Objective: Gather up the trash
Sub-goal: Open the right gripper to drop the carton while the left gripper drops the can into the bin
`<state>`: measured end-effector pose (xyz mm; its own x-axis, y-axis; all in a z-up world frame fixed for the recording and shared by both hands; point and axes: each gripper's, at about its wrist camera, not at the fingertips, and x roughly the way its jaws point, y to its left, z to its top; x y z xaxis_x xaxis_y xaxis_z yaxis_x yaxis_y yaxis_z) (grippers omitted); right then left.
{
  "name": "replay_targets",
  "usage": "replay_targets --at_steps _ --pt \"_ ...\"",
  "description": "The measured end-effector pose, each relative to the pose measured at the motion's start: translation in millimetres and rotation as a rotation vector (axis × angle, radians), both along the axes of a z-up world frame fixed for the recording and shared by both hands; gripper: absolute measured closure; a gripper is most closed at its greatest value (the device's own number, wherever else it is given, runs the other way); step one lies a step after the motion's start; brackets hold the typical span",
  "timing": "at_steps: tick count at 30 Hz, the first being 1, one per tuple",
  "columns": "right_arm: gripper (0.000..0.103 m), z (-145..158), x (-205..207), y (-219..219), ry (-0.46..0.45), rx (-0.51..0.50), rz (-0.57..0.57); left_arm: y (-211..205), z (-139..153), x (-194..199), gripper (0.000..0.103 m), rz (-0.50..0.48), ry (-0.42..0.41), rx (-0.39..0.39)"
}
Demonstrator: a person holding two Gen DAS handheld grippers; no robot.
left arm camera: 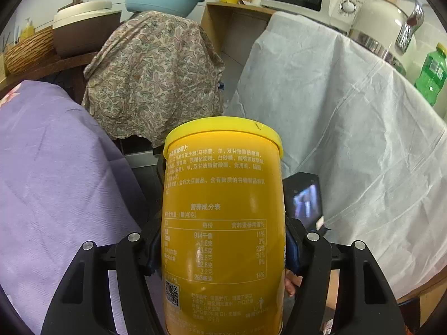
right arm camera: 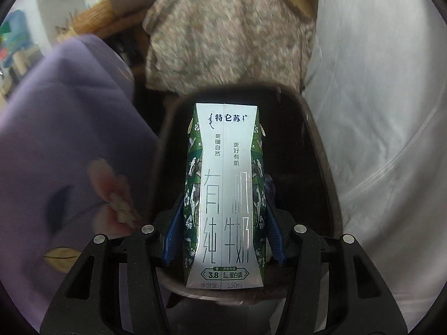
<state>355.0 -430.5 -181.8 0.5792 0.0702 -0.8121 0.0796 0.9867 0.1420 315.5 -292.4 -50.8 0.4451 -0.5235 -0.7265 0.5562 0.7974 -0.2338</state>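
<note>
L gripper (left arm camera: 223, 254): fingers (left arm camera: 152, 251) clenched on the yellow chip can (left arm camera: 222, 209), pads pressing its sides at 9 and 3 o'clock. The can sits lengthwise between them, lid end pointing away toward 12, label w/ nutrition table facing the cam. Gripped around the body, prob. so the round can can't roll out. It's off any surface, carried in the air. Past it: purple cloth (left arm camera: 56, 181) at 9 o'clock, paisley cloth (left arm camera: 151, 75) at 12, white sheet (left arm camera: 349, 139) at 3, all draped over furniture. Just right of the can, at 3 o'clock, a small dark device w/ a lit screen (left arm camera: 306, 201); can't tell what it is.

R gripper (right arm camera: 223, 237): blue fingers (right arm camera: 174, 237) grasping the milk carton (right arm camera: 225, 195) on its narrow green sides, white front panel toward the cam, top end pointing to 12. The carton's waist looks pinched in, so it's likely empty, i.e. trash. Directly behind and below it is the dark bin (right arm camera: 321, 173), its rim wrapping from 9 o'clock over 12 to 3. Carton is held over the opening, not yet let go; whether it touches the bin I can't tell. Bkgd is blurred.

My read: carton is lined up to drop in first, the can waits its turn. Both items are light; letting go over the opening should be enough.
</note>
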Motion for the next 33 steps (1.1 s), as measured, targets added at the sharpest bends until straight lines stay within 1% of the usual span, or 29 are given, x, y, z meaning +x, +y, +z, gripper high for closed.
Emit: replay_targets --at_steps 5,8,13,14,15,18,22,25,28,30,33 --pt "0.050 -35 22 -3 0.075 -0.009 -0.016 -17 -9 6 0.038 -0.003 0.008 0.022" --pt "0.050 -49 33 -5 0.120 -0.007 -0.024 -23 -16 10 0.038 0.003 0.023 0.026" --pt "0.050 -62 39 -2 0.155 -0.009 -0.019 -32 -25 18 0.038 0.009 0.038 0.045" --pt "0.050 -61 37 -2 0.149 -0.008 -0.020 -33 -27 20 0.038 0.014 0.046 0.044" --pt "0.047 -61 36 -1 0.140 -0.008 -0.021 -34 -29 22 0.038 0.019 0.052 0.044" --pt "0.036 -58 31 -4 0.120 0.002 -0.032 -38 -36 29 0.038 0.032 0.071 0.055" --pt "0.036 -48 17 -8 0.076 -0.012 -0.041 -47 -48 41 0.038 0.046 0.114 0.076" --pt "0.034 -41 3 -12 0.040 0.003 -0.046 -55 -59 53 0.038 0.060 0.147 0.091" --pt "0.034 -32 -19 -18 0.007 0.013 -0.055 -63 -71 64 0.038 0.067 0.192 0.088" --pt "0.034 -27 -33 -19 -0.013 0.005 -0.056 -70 -79 68 0.038 0.067 0.207 0.105" --pt "0.033 -21 -50 -18 -0.039 -0.018 -0.051 -85 -93 75 0.038 0.067 0.219 0.153"
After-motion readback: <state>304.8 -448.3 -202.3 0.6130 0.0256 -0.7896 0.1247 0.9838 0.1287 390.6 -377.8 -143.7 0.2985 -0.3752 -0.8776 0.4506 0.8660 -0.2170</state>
